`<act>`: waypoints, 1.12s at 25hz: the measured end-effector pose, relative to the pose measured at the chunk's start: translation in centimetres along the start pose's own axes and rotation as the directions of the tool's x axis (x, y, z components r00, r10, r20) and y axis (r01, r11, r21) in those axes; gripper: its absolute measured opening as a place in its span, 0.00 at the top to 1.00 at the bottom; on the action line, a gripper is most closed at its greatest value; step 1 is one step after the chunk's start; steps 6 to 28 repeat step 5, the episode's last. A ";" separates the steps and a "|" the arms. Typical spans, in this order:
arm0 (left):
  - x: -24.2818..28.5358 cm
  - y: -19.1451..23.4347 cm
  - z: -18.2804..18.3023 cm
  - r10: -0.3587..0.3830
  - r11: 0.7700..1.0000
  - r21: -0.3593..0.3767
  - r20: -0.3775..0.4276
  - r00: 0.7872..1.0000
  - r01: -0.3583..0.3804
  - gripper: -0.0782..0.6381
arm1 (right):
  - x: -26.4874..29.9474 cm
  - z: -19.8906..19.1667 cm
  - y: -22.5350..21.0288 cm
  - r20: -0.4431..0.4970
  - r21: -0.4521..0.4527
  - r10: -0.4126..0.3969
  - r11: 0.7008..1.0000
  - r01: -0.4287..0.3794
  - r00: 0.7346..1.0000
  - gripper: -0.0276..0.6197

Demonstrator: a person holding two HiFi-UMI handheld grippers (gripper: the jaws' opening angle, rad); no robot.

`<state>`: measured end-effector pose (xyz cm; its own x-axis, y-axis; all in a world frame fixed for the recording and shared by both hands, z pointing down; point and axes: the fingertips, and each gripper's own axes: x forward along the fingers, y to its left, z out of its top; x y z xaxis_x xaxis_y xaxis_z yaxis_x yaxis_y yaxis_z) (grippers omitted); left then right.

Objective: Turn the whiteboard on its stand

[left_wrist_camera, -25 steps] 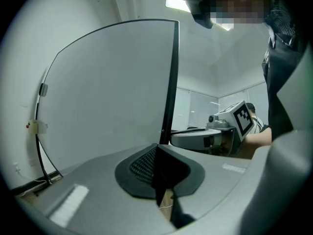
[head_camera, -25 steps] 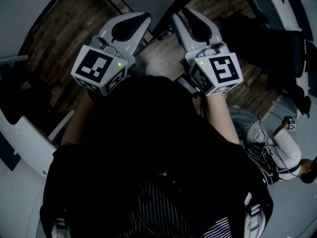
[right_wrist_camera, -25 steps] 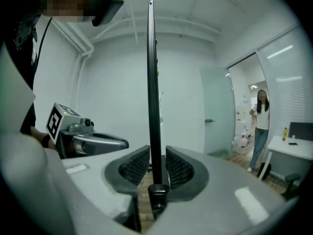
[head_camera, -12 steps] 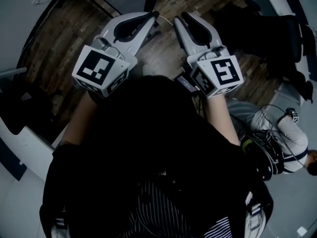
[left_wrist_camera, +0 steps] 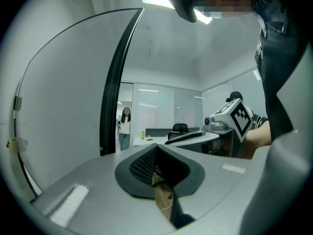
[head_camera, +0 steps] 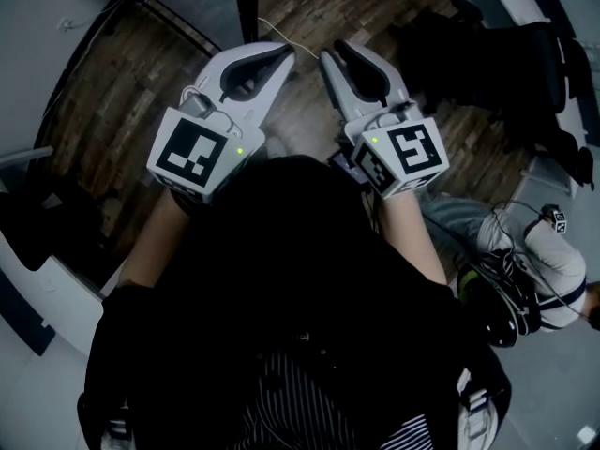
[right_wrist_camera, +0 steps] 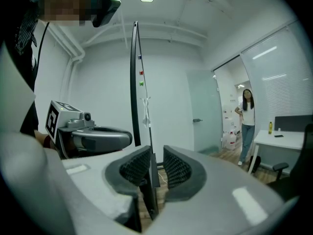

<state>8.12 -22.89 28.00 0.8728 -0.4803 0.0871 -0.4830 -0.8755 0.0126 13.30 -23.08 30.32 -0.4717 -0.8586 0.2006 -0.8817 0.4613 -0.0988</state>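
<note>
Right claw (right_wrist_camera: 151, 166) clamped on the whiteboard (right_wrist_camera: 134, 82) edge frame; left claw (left_wrist_camera: 155, 163) closed, empty, alongside the board face.

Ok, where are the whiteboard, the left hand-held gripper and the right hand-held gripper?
whiteboard (right_wrist_camera: 134, 82), right gripper view, on its black edge frame.
right hand-held gripper (right_wrist_camera: 156, 161), right gripper view, midway between its fingertips, at the board's edge.
left hand-held gripper (left_wrist_camera: 157, 153), left gripper view, midway between its fingertips.
</note>
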 end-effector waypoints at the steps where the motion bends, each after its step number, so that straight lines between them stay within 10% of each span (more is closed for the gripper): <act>1: 0.1 -0.3 -0.2 -0.002 1.000 -0.012 -0.003 1.000 0.002 0.89 | -0.3 -0.1 0.1 -0.002 0.001 0.003 1.000 -0.003 1.000 0.83; 28: 1.8 -1.5 -0.1 -0.002 0.997 -0.078 0.000 1.000 0.002 0.89 | -1.6 0.1 -0.7 -0.008 -0.002 0.013 1.000 -0.013 1.000 0.83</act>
